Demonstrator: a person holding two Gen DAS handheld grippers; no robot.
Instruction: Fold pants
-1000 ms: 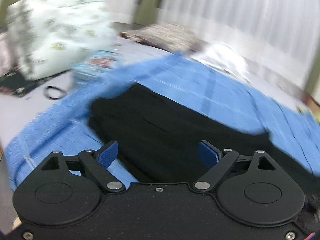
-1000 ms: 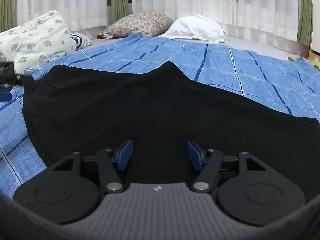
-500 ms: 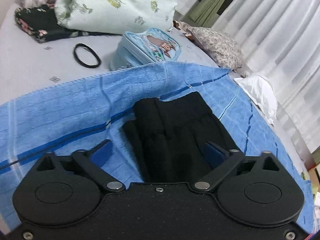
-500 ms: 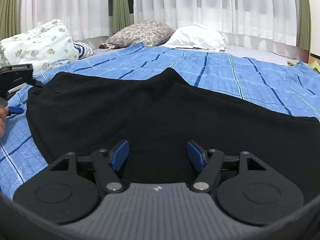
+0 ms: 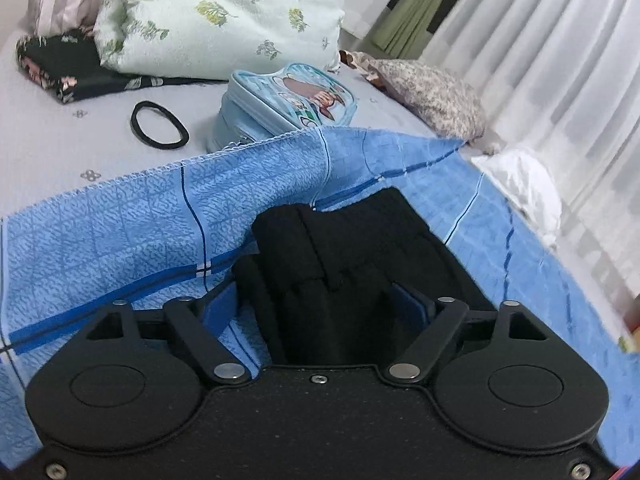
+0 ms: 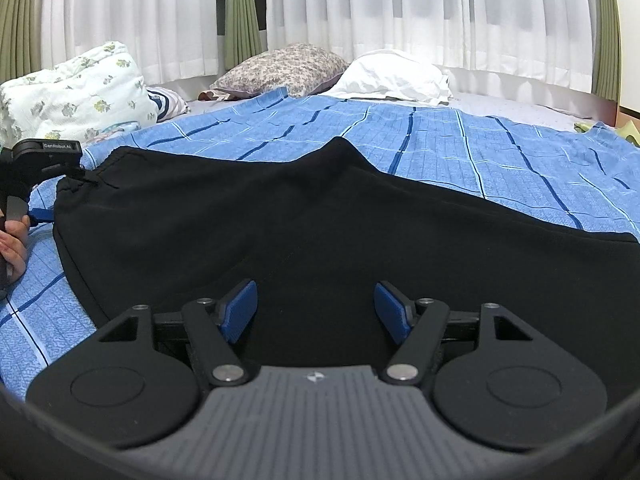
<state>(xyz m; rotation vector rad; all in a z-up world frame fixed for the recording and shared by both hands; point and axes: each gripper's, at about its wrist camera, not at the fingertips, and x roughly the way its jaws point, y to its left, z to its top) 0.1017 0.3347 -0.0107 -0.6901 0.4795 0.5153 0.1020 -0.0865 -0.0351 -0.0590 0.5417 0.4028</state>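
Black pants (image 6: 304, 224) lie spread flat on a blue checked blanket (image 6: 480, 152) on a bed. In the left wrist view their bunched waistband end (image 5: 340, 264) sits between my left gripper's (image 5: 320, 308) blue pads, which stand open around the cloth. My right gripper (image 6: 316, 310) is open and empty, low over the middle of the pants. The left gripper (image 6: 44, 160) and the hand holding it show at the far left of the right wrist view, at the waistband corner.
A light blue pouch (image 5: 288, 104), a black hair band (image 5: 160, 124), a floral pale green pillow (image 5: 224, 16) and dark folded cloth (image 5: 60, 64) lie beyond the blanket's edge on the left. A patterned pillow (image 6: 284, 68) and a white pillow (image 6: 392, 76) lie by the curtains.
The left gripper has swung to the waistband end and moved in, so the bunched cloth now sits between its pads. The right gripper has barely moved.
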